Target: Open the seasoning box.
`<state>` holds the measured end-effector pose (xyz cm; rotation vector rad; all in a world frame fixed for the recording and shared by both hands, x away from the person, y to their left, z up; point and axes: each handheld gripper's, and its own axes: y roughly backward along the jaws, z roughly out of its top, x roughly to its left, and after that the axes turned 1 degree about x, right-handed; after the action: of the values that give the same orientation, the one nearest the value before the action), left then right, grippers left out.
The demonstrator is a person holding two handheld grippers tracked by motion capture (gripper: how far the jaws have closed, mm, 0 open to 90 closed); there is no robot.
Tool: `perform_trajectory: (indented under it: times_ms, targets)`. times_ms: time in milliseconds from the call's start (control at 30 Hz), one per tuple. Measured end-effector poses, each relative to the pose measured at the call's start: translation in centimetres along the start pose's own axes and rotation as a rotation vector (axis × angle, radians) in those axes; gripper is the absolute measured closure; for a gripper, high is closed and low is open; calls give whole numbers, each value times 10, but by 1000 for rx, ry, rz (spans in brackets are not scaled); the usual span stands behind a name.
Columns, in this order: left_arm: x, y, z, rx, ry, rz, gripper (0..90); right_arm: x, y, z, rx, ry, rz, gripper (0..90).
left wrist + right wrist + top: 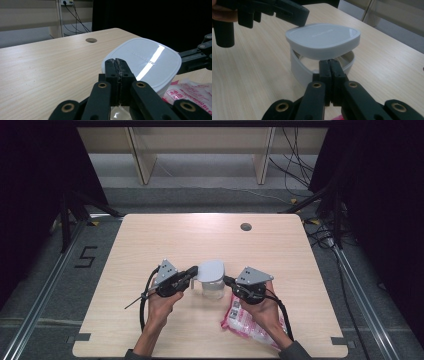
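Even overhead light keeps the table bright; surroundings stay dark. Glare streaks the white lid; near jaws blur.

Pink snack packet on wooden table; round grommet hole far side.

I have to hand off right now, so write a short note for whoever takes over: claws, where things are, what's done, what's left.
Left claw: shut on the near-left edge of the white lid, holding it tilted above the container.
Right claw: shut at the rim of the clear container; whether it pinches the rim is hard to tell.
Pink packet: on the table under the right hand.
Done: lid lifted off the rim.
Left: probably take the lid clear, set it down, then deal with the packet.
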<state>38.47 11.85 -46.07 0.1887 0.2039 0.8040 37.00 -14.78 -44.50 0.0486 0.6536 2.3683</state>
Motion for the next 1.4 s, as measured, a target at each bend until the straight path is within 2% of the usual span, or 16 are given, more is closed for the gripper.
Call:
perform_trajectory:
  times_ms: [33,167,233,267,333,400,467,633,967,1067,1100,1133,1200,1233,1333,1400]
  targets:
    - [-1,1,0,7,17,9,867,1,1,1,4,-18,-2,900]
    - [3,4,2,21,-3,14,742,1,1,7,-22,-2,-7,900]
    - [3,7,2,36,23,8,673,1,1,10,-37,-5,-2,900]
    - [3,10,3,46,16,-3,637,2,1,12,-25,-25,7,900]
    - [4,14,5,49,-21,-1,564,3,-1,14,-32,3,4,900]
    - [3,20,5,62,-5,30,515,4,-3,16,-36,5,7,900]
    - [3,28,5,68,-24,26,489,5,-3,18,-40,-2,2,899]
    - [-3,41,-4,147,-55,73,364,9,-7,25,-61,13,7,897]
    - [-15,57,-28,242,-96,88,291,19,-18,36,-75,28,18,896]
    - [-13,61,-35,243,-80,98,286,22,-21,39,-81,40,28,896]
    - [-11,62,-36,248,-102,99,285,23,-22,40,-83,49,30,896]
    - [-12,63,-39,245,-72,99,285,24,-23,41,-87,49,28,896]
    - [-10,64,-40,257,-87,103,285,27,-25,43,-90,55,37,895]
    - [-11,64,-42,258,-72,108,284,28,-25,43,-90,45,38,895]
    - [-12,61,-44,253,-63,91,282,30,-29,45,-97,85,47,895]
    - [-12,61,-45,270,-76,98,281,33,-30,46,-94,67,59,893]
